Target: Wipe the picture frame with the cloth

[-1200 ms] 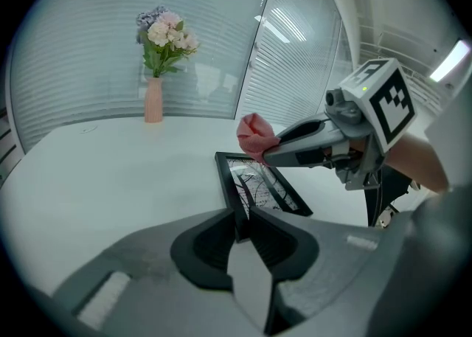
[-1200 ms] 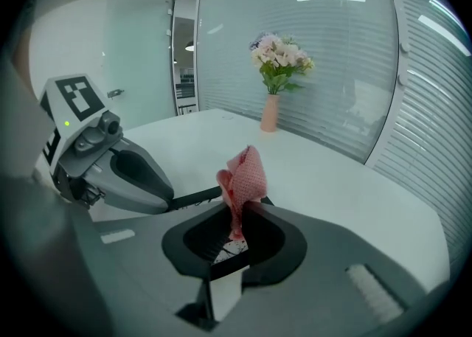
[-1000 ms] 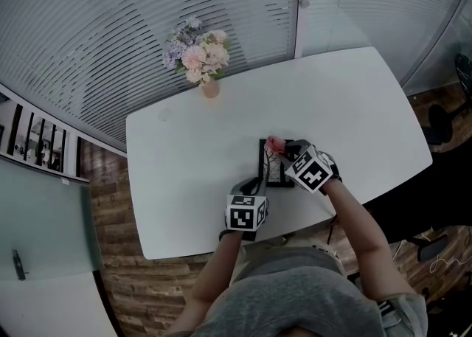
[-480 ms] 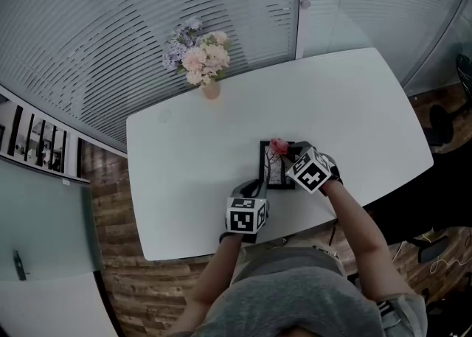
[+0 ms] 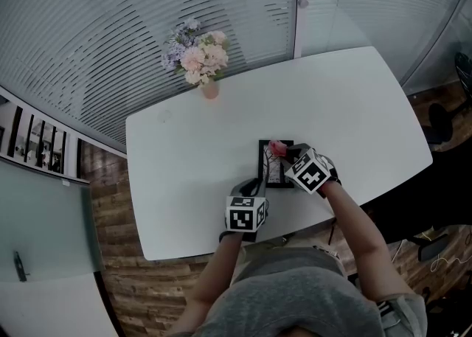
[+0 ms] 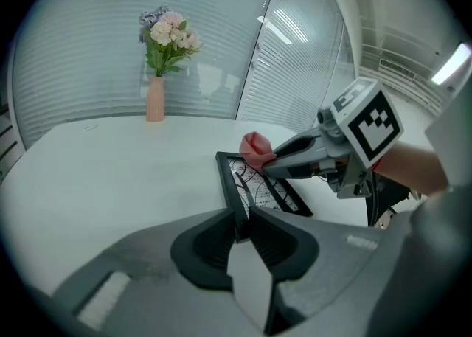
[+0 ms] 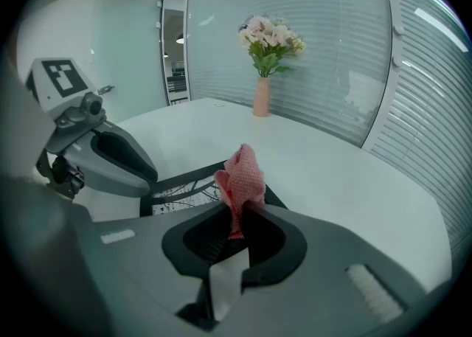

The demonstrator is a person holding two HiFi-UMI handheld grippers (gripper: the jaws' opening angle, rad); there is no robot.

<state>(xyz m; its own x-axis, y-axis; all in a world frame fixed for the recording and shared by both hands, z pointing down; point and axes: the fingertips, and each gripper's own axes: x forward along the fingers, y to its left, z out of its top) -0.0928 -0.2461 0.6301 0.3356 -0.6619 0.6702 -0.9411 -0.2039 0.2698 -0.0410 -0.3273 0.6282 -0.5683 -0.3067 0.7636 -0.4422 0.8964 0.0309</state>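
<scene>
A black picture frame (image 5: pixel 274 165) with a branch drawing lies flat on the white table (image 5: pixel 221 129). My left gripper (image 6: pixel 241 225) is shut on the frame's (image 6: pixel 234 188) near left edge and holds it down. My right gripper (image 7: pixel 237 221) is shut on a bunched pink cloth (image 7: pixel 240 181). The cloth (image 5: pixel 277 147) rests over the frame's far end, and in the left gripper view the cloth (image 6: pixel 255 149) touches the frame's top corner. In the right gripper view the frame (image 7: pixel 181 188) lies just beyond the jaws.
A pink vase of pastel flowers (image 5: pixel 199 59) stands near the table's far edge, well away from the frame. Slatted glass walls ring the table. Dark office chairs (image 5: pixel 442 118) sit off the table's right end. The person's torso is at the near edge.
The right gripper and pink cloth have shifted very slightly along the frame's far end. The left gripper and frame stay put.
</scene>
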